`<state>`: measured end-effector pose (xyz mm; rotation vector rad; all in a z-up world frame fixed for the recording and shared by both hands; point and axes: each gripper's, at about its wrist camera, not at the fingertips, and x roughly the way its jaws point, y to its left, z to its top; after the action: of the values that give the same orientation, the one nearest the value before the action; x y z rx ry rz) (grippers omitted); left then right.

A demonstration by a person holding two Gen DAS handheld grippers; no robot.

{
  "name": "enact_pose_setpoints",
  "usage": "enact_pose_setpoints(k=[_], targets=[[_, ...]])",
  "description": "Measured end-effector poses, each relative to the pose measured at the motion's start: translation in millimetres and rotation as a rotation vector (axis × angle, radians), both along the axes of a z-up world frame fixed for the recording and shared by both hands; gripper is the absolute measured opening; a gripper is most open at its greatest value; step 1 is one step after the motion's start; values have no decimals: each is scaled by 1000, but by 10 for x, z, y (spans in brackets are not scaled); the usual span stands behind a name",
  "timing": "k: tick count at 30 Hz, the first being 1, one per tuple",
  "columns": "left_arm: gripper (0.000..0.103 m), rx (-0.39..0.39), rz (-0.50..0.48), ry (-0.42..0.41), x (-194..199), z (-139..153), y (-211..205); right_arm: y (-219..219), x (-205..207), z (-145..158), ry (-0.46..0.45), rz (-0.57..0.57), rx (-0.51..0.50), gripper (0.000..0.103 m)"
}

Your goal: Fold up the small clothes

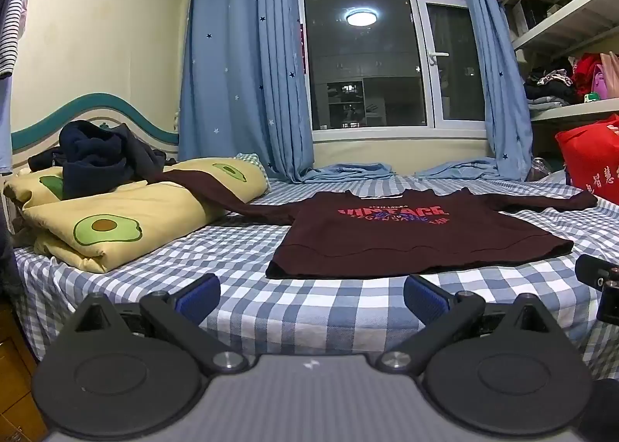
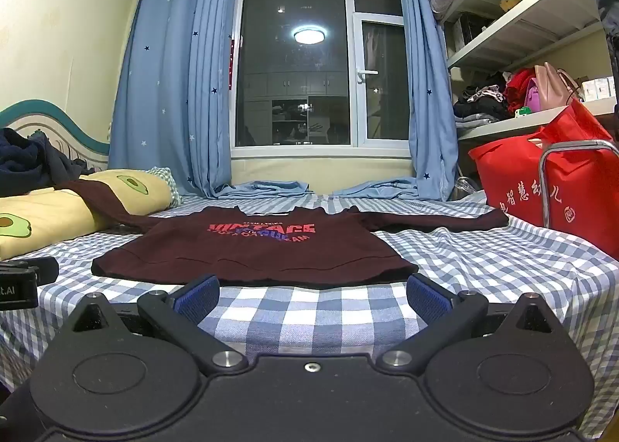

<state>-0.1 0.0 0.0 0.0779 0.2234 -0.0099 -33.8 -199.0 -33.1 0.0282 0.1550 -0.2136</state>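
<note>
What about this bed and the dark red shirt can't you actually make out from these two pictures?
- Maroon shirt: the small lines around its big print are too small to read, in both views.
- Its left sleeve: the end disappears under the dark clothes pile, left view.
- Red bag: cut off by the right edge; lettering partial.
- Bed: near edge hidden behind each tool.

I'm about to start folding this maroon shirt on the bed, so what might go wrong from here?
The shirt's left sleeve is draped up over the avocado quilt, so it may drag or fold crooked. The soft checked sheet could get pinched along with the hem by the open right gripper.
</note>
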Motion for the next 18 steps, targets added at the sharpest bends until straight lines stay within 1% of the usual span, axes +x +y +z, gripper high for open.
enact_pose_setpoints(k=[18], targets=[[102,6,1,0,2,0,-4,-2,8,2,-3,0,4,103]])
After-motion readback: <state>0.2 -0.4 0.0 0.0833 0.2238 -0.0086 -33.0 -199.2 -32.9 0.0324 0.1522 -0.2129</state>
